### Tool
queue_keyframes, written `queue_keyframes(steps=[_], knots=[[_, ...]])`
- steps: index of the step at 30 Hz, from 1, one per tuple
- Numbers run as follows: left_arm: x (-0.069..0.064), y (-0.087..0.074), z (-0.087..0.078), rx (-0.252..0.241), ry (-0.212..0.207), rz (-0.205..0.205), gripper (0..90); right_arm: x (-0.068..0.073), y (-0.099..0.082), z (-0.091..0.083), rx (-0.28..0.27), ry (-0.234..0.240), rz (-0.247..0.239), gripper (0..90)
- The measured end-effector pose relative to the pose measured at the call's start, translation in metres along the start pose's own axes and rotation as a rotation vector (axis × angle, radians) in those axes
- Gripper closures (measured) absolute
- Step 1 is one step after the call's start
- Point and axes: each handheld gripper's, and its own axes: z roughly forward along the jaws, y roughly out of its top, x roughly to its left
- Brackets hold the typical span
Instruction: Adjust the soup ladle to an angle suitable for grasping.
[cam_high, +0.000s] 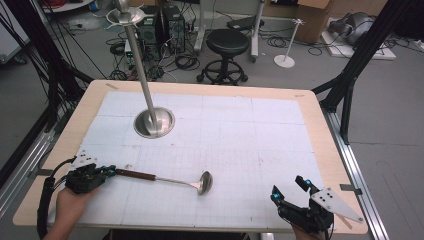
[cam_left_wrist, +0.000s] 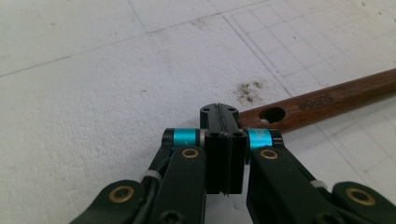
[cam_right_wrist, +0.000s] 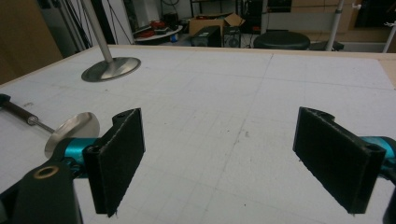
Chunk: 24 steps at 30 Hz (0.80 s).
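Left tool (cam_high: 111, 171) pinched fully together beside, not around, ladle (cam_high: 165, 179) handle on counter (cam_high: 310, 165), likely nudging it; right tool (cam_high: 289, 189) spread wide, empty, waiting.

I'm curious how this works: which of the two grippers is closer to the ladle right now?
The left. The left gripper sits right at the end of the ladle's wooden handle, jaws shut. The right gripper is off to the bowl's other side, well apart, jaws wide open.
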Motion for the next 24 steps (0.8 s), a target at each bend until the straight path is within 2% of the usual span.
queue_keyframes(steps=[4,5,6,7,8,10,11,12,13,14,16,17,18,19,24], knots=[[-0.006,0.0,-0.003,-0.013,0.012,0.015,89.2,0.0,0.0,0.0,-0.001,-0.001,0.003,15.3],[-0.008,0.002,-0.003,-0.004,0.039,0.023,89.2,0.0,0.0,0.0,0.0,0.0,0.004,15.3],[-0.008,0.002,-0.003,-0.004,0.039,0.023,89.2,0.0,0.0,0.0,0.0,0.0,0.004,15.3],[-0.012,0.004,-0.004,-0.024,0.057,0.002,89.2,0.0,0.0,-0.001,-0.001,-0.001,0.005,15.3],[-0.012,0.004,-0.004,-0.024,0.057,0.002,89.2,0.0,0.0,-0.001,-0.001,-0.001,0.005,15.3],[-0.018,0.007,-0.01,-0.066,0.05,-0.033,89.2,0.0,0.0,-0.002,-0.004,-0.002,0.013,15.3],[-0.026,0.008,-0.013,-0.08,0.054,-0.014,89.2,-0.002,0.0,-0.002,-0.005,-0.004,0.015,15.3],[-0.026,0.008,-0.013,-0.08,0.054,-0.014,89.3,-0.002,0.0,-0.002,-0.004,-0.004,0.018,15.3],[-0.031,0.01,-0.014,-0.08,0.07,0.006,89.3,-0.002,0.0,-0.002,-0.004,-0.004,0.018,15.3],[-0.032,0.011,-0.014,-0.079,0.086,-0.004,89.3,-0.002,0.0,-0.001,-0.003,-0.002,0.009,15.3],[-0.03,0.01,-0.013,-0.08,0.102,-0.02,89.3,-0.001,0.0,-0.001,-0.001,0.001,0.009,15.3],[-0.027,0.009,-0.01,-0.074,0.127,-0.038,89.2,0.0,0.001,-0.002,-0.004,0.0,0.013,15.3],[-0.027,0.009,-0.01,-0.074,0.127,-0.038,89.3,0.0,0.001,-0.002,-0.004,0.0,0.013,15.3],[-0.022,0.005,-0.008,-0.056,0.152,-0.046,89.3,-0.001,0.001,-0.003,-0.009,-0.001,0.007,15.3],[-0.014,-0.001,0.0,-0.003,0.15,-0.063,87.5,-0.002,0.0,-0.003,-0.006,-0.002,0.018,15.3]])
